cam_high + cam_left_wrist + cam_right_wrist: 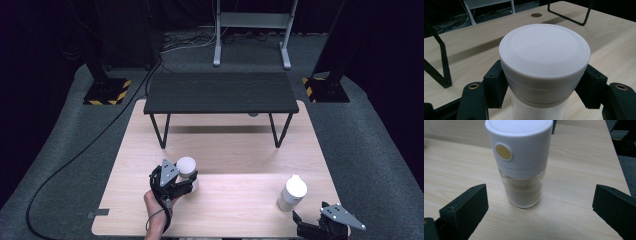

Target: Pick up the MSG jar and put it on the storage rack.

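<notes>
You work at a pale wooden table (235,200), with a low black bench (220,92) standing across it well ahead of both grippers.

Your left gripper (186,184) is clamped on a white lidded jar (186,169). In the left gripper view the black jaws press its sides just under the wide lid (544,50), on the narrower body. The jar looks like stiff, smooth plastic, probably light and rather slippery, so the lid's overhang likely helps stop it sliding down.

Your right gripper (311,223) stands wide open and holds nothing. Just ahead of it, between the spread jaws but clear of both, stands a small grinder (520,162) with a white cap and a clear lower body (524,191). That clear part may be glass, so fragile; the broad white cap looks the safer place to grip.
</notes>
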